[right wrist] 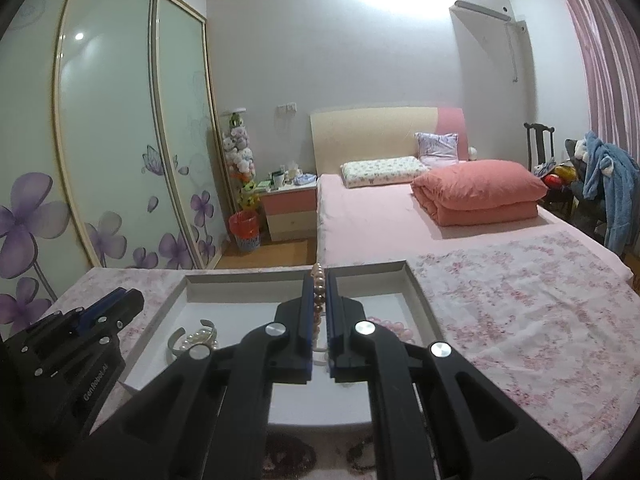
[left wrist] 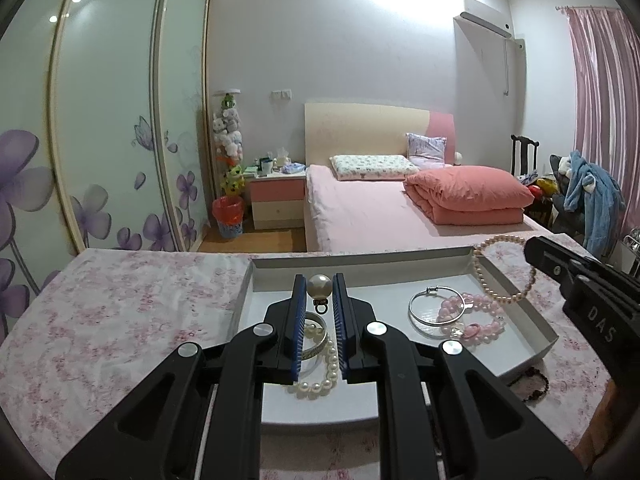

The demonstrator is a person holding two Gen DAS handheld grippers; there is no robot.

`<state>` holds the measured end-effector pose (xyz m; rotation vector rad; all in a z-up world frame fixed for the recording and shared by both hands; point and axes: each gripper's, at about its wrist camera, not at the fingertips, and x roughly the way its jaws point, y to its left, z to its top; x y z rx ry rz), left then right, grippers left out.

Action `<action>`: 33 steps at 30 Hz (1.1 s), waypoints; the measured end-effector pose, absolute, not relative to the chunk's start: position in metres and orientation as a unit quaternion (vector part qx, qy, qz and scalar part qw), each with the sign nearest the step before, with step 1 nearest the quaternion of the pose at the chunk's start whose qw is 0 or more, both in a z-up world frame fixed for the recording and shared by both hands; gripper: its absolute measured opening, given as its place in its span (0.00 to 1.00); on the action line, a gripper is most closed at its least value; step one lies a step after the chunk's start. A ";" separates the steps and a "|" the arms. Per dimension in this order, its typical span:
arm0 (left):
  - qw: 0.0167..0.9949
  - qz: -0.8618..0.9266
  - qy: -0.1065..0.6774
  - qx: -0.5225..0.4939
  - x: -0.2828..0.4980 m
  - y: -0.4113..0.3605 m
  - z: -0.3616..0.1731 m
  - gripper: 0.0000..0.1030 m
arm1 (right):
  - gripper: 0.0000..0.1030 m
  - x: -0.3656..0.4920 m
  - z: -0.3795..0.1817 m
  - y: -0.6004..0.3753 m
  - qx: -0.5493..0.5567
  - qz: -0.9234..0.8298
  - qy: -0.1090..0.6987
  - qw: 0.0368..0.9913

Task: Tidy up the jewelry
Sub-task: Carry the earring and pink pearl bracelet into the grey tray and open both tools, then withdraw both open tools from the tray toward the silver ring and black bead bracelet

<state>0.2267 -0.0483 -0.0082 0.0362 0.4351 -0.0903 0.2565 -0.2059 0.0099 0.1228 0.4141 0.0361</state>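
A white shallow tray (left wrist: 360, 265) lies on a floral cloth. My left gripper (left wrist: 319, 280) is shut on a large pearl pendant (left wrist: 319, 286) with a small ring hanging below it, held over the tray's left half. Under it lie a white pearl bracelet (left wrist: 326, 376) and a silver cuff (left wrist: 316, 346). A silver bangle (left wrist: 416, 312) and pink bead bracelets (left wrist: 478, 320) rest in the right half. My right gripper (right wrist: 319, 276) is shut on a pinkish pearl bracelet (right wrist: 319, 294). That bracelet (left wrist: 505, 299) hangs as a loop over the tray's far right corner.
A dark bead bracelet (left wrist: 534, 384) lies on the cloth outside the tray's front right corner. The floral cloth (right wrist: 520, 320) stretches wide to the right of the tray (right wrist: 420, 300). Behind are a pink bed (left wrist: 380, 208), a nightstand and sliding wardrobe doors.
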 end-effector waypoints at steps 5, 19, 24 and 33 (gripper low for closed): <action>0.972 -0.050 0.229 0.022 0.240 -0.050 -0.016 0.14 | 0.06 0.275 -0.001 -0.204 0.064 0.023 0.226 0.972; 0.961 -0.056 0.270 0.020 0.260 -0.052 -0.034 0.20 | 0.30 0.294 -0.022 -0.205 0.077 0.034 0.273 0.958; 0.964 -0.048 0.263 0.016 0.258 -0.047 -0.030 0.34 | 0.31 0.290 -0.019 -0.211 0.083 0.025 0.267 0.960; 0.963 -0.047 0.263 0.018 0.243 -0.040 -0.026 0.35 | 0.31 0.271 -0.016 -0.229 0.082 0.015 0.276 0.957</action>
